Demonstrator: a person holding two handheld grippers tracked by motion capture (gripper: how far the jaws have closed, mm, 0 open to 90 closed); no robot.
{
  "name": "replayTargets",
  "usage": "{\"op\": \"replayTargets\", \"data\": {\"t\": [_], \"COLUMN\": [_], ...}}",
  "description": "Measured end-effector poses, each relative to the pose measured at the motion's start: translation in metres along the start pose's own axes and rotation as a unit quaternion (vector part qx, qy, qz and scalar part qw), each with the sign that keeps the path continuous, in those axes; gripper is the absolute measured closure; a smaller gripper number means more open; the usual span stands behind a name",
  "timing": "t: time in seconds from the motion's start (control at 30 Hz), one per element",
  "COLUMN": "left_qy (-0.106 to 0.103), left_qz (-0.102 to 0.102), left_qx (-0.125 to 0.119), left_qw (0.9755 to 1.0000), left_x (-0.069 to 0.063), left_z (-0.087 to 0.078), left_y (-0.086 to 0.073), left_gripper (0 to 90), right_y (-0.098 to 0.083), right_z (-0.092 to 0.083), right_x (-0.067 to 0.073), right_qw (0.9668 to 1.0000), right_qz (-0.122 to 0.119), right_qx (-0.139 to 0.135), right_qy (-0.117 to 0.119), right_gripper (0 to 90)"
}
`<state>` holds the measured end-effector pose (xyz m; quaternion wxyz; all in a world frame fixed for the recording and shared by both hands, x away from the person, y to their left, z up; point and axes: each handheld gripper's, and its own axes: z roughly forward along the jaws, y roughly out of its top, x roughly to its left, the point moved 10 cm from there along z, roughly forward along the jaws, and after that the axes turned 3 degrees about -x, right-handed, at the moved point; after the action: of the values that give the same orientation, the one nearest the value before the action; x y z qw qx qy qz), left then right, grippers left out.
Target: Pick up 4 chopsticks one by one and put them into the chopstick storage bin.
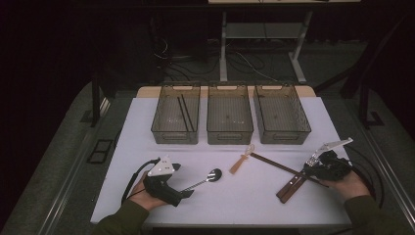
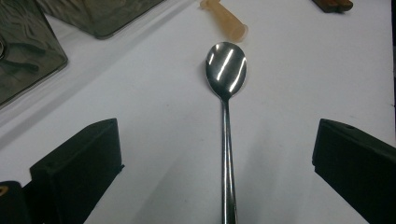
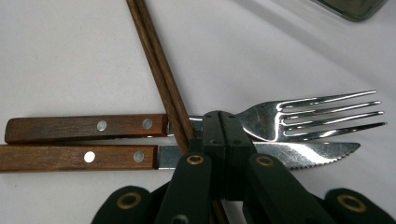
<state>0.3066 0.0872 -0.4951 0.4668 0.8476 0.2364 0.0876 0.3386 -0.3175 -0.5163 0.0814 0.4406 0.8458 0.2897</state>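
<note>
Your left gripper (image 2: 219,154) stands open astride the spoon (image 2: 226,93) lying flat on the white table (image 1: 254,196) while your right gripper (image 3: 222,135) is shut over the chopsticks (image 3: 161,70) – polished steel, stiff, light, slippery – so pinch the thin handle mid-length.

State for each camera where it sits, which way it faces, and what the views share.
High view: above the person's side, facing forward and down on the table and three bins; both forearms, left gripper and right gripper show.
Left gripper view: on the left gripper, along its open jaws at the spoon.
Right gripper view: on the right gripper, shut over the chopsticks, fork and knife.
Shared: the spoon, high and left gripper views.
</note>
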Motion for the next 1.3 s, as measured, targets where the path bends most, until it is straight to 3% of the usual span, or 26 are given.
{"op": "replayTargets", "data": {"t": [0.53, 1.0, 1.13, 1.3], "left_qy": [-0.001, -0.001, -0.001, -0.001], "left_qz": [0.000, 0.001, 0.001, 0.000], "left_qx": [0.001, 0.002, 0.002, 0.002], "left_qw": [1.0000, 1.0000, 1.0000, 1.0000], "left_x": [-0.001, -0.001, -0.001, -0.001], "left_z": [0.001, 0.001, 0.001, 0.001], "left_y": [0.000, 0.000, 0.000, 0.000], "left_gripper": [0.3, 0.3, 0.3, 0.3], "right_y": [-0.012, -0.019, -0.015, -0.006], "right_z": [-0.007, -0.012, -0.018, -0.025], "right_x": [0.005, 0.006, 0.004, 0.002], "right_qw": [0.9999, 1.0000, 0.9999, 0.9989], "right_qz": [0.005, 0.003, 0.010, 0.019], "right_qx": [0.004, 0.003, -0.011, -0.042], "right_qy": [0.012, 0.006, 0.000, -0.002], "right_gripper": [89.4, 89.4, 89.3, 76.9]}}
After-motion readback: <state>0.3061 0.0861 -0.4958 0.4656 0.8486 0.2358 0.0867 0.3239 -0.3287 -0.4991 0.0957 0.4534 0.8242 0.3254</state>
